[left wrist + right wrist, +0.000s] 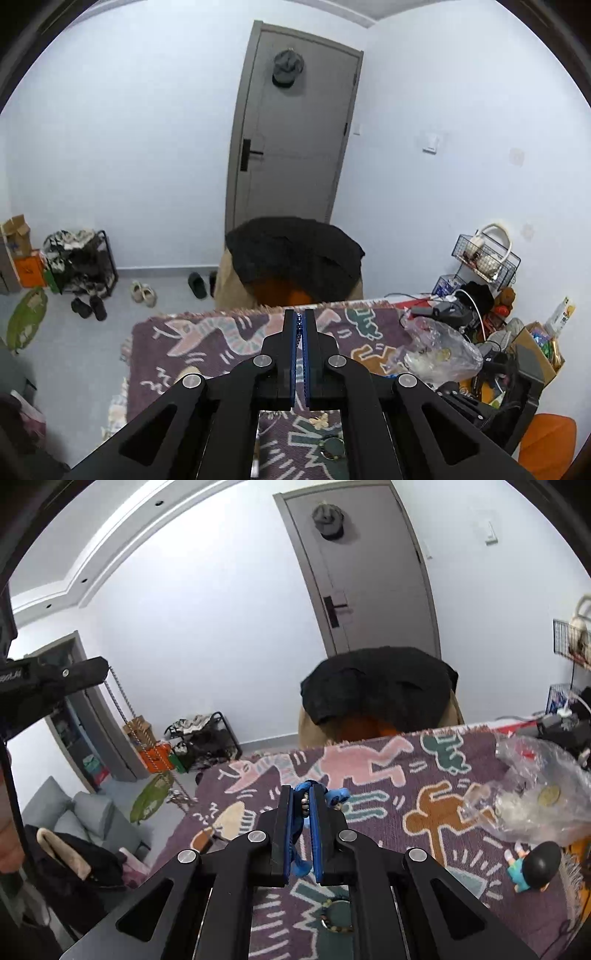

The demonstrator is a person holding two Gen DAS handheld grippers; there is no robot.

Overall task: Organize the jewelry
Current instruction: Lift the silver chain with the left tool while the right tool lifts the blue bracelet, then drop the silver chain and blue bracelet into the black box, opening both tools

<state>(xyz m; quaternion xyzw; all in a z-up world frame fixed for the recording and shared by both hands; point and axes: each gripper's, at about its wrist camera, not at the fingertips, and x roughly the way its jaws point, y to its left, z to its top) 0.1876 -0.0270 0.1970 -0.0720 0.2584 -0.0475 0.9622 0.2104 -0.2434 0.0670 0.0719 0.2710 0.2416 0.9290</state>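
Note:
My left gripper (299, 318) is shut, held above the patterned cloth; in the right wrist view it (99, 670) shows at far left with a thin metal chain (122, 710) hanging from its tip. My right gripper (302, 794) is shut on a blue jewelry stand (334, 795) with beads showing between the fingers. A beaded bracelet (334, 917) lies on the cloth below the right gripper; it also shows in the left wrist view (332, 446), beside a small butterfly piece (320, 421).
The patterned cloth (424, 775) covers the table. A clear plastic bag (535, 794) lies at the right, a small figurine (532, 864) near it. A chair with a black coat (295, 251) stands behind the table. Clutter (480, 314) fills the right end.

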